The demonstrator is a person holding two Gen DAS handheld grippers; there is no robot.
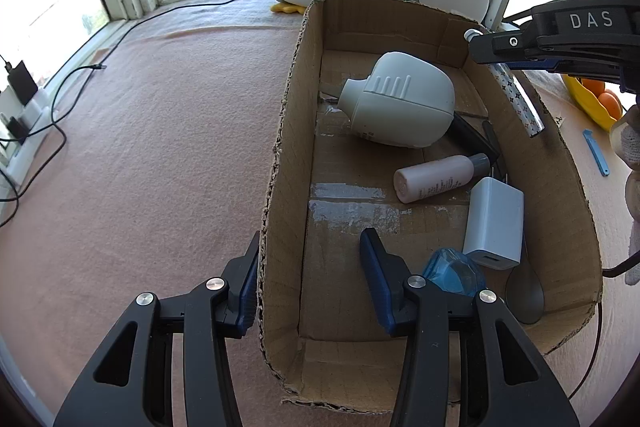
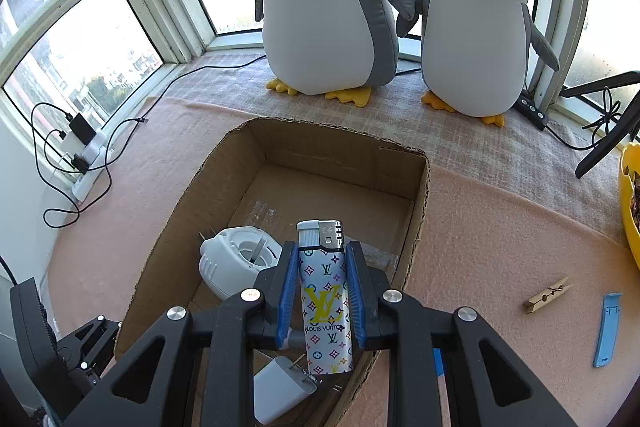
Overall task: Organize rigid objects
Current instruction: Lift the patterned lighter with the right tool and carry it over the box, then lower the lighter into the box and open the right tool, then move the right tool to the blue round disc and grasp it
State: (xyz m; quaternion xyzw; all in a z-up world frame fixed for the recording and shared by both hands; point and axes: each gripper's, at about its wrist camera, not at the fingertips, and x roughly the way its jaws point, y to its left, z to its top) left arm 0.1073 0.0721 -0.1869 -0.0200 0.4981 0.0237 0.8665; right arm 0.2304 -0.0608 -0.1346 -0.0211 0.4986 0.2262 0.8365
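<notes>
Lighter [image 2: 323, 297] with a printed pattern stands upright between the blue pads of the right gripper [image 2: 322, 291], which pinch its sides, so it hangs above the near right part of the cardboard box [image 2: 420, 211], probably ready to be dropped inside. The left gripper [image 1: 310, 281] straddles the box's left wall [image 1: 280, 163], one finger outside and one inside; whether they press the cardboard I cannot tell, but likely this steadies the box. Inside lie already a white plug-in device [image 1: 400, 103], a pink bottle [image 1: 436, 177] and a white charger [image 1: 494, 223].
</notes>
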